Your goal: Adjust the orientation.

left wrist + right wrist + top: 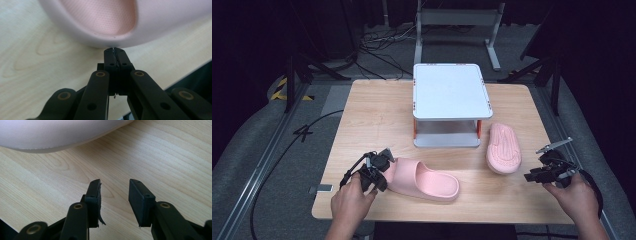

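A pink slipper lies right way up at the table's front, toe pointing right. My left gripper sits at its heel. In the left gripper view the jaws are pressed together with nothing between them, tips just touching the slipper's heel rim. A second pink slipper lies sole up at the right, beside the stand. My right gripper hovers low just right of it, open, with bare wood between its jaws. The slipper's edge lies ahead of them, apart.
A white two-level stand occupies the middle back of the wooden table. The right hand is close to the table's front right corner. Cables and metal frame legs lie on the floor beyond.
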Demonstrator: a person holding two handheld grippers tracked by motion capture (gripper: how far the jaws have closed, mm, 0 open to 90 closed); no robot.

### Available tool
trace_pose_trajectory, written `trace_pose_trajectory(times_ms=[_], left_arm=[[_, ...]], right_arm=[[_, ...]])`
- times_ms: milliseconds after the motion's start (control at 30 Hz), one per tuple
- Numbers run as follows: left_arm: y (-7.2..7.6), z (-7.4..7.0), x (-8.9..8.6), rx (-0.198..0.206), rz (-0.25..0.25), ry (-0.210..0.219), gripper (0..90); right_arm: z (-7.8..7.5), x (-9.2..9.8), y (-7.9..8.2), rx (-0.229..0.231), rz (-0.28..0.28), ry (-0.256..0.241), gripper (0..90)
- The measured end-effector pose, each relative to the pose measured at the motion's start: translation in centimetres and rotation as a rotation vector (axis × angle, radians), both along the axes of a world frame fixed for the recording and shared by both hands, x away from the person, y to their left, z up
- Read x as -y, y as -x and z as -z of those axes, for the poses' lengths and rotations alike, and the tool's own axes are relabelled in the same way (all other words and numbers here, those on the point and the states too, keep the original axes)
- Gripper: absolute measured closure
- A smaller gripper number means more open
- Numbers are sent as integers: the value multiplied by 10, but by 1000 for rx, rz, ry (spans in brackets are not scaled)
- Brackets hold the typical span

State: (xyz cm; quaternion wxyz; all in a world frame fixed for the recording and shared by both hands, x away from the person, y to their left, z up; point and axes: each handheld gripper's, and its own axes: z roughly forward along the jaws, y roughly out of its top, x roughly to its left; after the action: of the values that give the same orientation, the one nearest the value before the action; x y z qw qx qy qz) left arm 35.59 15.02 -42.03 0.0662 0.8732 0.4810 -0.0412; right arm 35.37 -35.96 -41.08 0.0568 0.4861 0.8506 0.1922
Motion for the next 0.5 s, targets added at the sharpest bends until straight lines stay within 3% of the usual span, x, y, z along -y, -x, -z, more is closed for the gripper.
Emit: trace_pose_trajectory(times_ms=[100,267,400,500], left_arm=[[-7,0,2,22,-26,-8,878],[-21,2,1,43,-64,20,864],[-32,2,3,73,-62,12,811],[-41,4,5,83,-77,56,815]], right_arm=[[2,1,2,-6,2,1,626],[5,4,5,-9,15,2,625],[7,9,9,-6,25,3,627],[6,13,13,1,38,-1,627]])
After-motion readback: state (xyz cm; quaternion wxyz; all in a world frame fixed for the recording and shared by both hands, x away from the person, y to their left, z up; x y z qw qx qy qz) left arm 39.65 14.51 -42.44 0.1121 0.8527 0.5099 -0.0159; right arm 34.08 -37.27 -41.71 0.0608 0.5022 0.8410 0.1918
